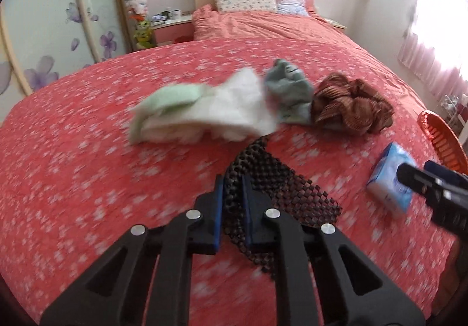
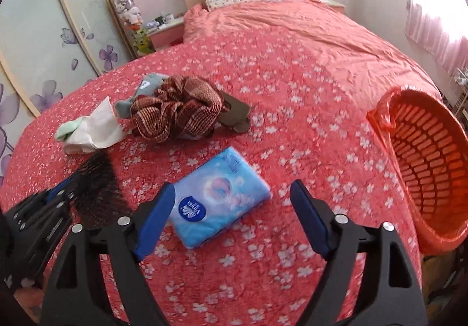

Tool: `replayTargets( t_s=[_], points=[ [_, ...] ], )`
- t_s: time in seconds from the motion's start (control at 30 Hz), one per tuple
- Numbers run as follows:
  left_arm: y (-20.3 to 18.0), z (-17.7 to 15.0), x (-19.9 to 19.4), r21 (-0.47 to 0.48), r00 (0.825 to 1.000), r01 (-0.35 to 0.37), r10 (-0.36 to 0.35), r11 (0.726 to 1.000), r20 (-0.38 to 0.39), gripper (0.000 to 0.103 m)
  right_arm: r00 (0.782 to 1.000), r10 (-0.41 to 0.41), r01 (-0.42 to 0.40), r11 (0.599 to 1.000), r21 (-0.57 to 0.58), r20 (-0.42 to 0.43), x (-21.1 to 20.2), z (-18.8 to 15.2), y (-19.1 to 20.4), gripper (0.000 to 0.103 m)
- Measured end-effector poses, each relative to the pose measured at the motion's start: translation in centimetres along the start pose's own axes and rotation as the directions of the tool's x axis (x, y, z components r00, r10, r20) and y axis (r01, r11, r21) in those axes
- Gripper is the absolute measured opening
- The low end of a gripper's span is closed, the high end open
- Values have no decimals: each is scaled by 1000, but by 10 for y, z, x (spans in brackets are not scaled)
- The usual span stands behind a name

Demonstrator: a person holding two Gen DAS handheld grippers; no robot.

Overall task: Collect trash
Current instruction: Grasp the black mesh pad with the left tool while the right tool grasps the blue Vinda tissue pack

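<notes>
Two claws over bed (image 2: pixel 292 42). Left claw (image 1: pixel 232 179) pinched on black mesh mat (image 1: pixel 280 179), pads pressed against it, mat draped onto the red floral cover. Right claw (image 2: pixel 234 203) spread wide, blue tissue pack (image 2: pixel 219 197) flat on cover between its fingers, pads apart from it. Beyond: white and green cloth (image 1: pixel 204 109), grey sock (image 1: pixel 288 92), brown scrunched fabric (image 2: pixel 175 112), bunched together mid-bed. Orange basket (image 2: pixel 433 162) at bed's right edge, tilted, bag-lined.
</notes>
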State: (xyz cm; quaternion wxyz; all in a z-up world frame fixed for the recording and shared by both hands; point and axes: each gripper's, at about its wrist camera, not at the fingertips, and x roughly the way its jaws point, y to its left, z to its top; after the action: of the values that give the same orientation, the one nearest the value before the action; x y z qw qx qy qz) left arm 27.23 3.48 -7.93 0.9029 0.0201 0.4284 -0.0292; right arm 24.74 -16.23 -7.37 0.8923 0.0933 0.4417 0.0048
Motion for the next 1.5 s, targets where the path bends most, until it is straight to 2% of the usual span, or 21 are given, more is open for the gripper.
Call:
replayTargets(
  t_s=[0.1, 0.23, 0.33, 0.4, 0.5, 0.63, 0.77, 0.93, 1.03, 1.13, 1.3, 1.5],
  points=[
    [21, -11, -8, -52, 999, -34, 33, 998, -11, 13, 998, -17, 20, 999, 47, -59, 11, 0, 4, 81],
    [31, -17, -13, -78, 999, -31, 30, 996, -16, 17, 998, -20, 24, 997, 74, -60, 18, 3, 14, 81],
    [35, -18, -14, -77, 999, -32, 31, 997, -15, 19, 999, -35, 37, 998, 47, -41, 24, 8, 20, 76],
    [34, -18, -13, -78, 1000, -24, 23, 997, -16, 27, 999, -22, 23, 999, 24, -33, 24, 10, 18, 67],
    [32, -18, -12, -71, 1000, -9, 8, 997, -13, 32, 1000, -6, 6, 1000, -24, -16, 19, 8, 12, 61],
    [25, -21, -13, -53, 1000, 8, -8, 999, -8, 37, 1000, -30, 30, 1000, -2, -9, 14, 5, 1, 61],
    [17, -22, -16, -43, 999, 39, -39, 998, -3, 41, 999, -30, 31, 999, 25, -24, 16, 7, 5, 74],
    [8, -23, -18, -13, 998, 62, -62, 998, -3, 47, 997, -57, 58, 998, 10, -59, 28, 7, 15, 79],
    [1, -25, -18, 9, 998, 68, -68, 998, -2, 48, 993, -112, 110, 990, -85, -27, 27, -1, 24, 71],
    [-3, -27, -18, 23, 997, 74, -74, 997, 1, 48, 995, -96, 94, 989, -111, -10, 20, -6, 17, 61],
    [-8, -29, -17, 31, 997, 80, -80, 996, 2, 48, 992, -124, 124, 990, -67, 6, 16, -6, -10, 61],
    [-6, -30, -17, 21, 996, 85, -85, 996, 1, 48, 992, -120, 122, 990, -71, 29, 15, -10, -10, 62]
  ],
)
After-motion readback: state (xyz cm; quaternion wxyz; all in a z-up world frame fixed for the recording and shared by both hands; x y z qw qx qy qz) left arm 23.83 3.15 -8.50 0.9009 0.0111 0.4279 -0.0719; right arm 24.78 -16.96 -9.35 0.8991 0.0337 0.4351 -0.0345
